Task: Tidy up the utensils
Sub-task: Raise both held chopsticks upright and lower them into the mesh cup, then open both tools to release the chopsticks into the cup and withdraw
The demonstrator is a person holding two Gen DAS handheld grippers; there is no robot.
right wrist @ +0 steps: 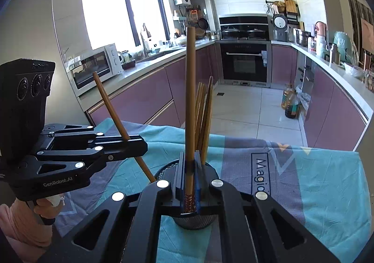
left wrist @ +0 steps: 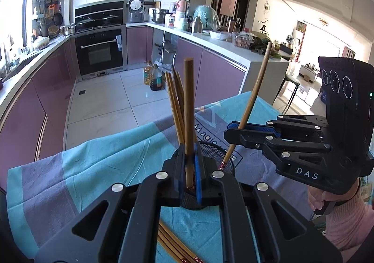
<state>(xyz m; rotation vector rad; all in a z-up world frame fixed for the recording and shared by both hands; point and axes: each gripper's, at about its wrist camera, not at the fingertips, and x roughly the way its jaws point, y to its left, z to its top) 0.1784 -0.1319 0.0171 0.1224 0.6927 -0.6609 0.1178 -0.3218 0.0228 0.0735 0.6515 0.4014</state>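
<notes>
One chopstick [left wrist: 188, 108] is clamped upright in the left gripper [left wrist: 189, 169], another [right wrist: 190, 104] in the right gripper [right wrist: 190, 169]. Both are held over the mesh cup [left wrist: 216, 153] on the cloth-covered worktop [left wrist: 93, 160], where more chopsticks [left wrist: 175, 99] stand.

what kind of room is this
A home kitchen, most likely: a built-in oven under a hob with pans, a microwave on the counter by the sink tap, and a rice cooker beside the stove.

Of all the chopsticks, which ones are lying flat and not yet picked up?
The loose chopsticks on the blue cloth below the left gripper. The others stand in the mesh holder or in a gripper.
</notes>
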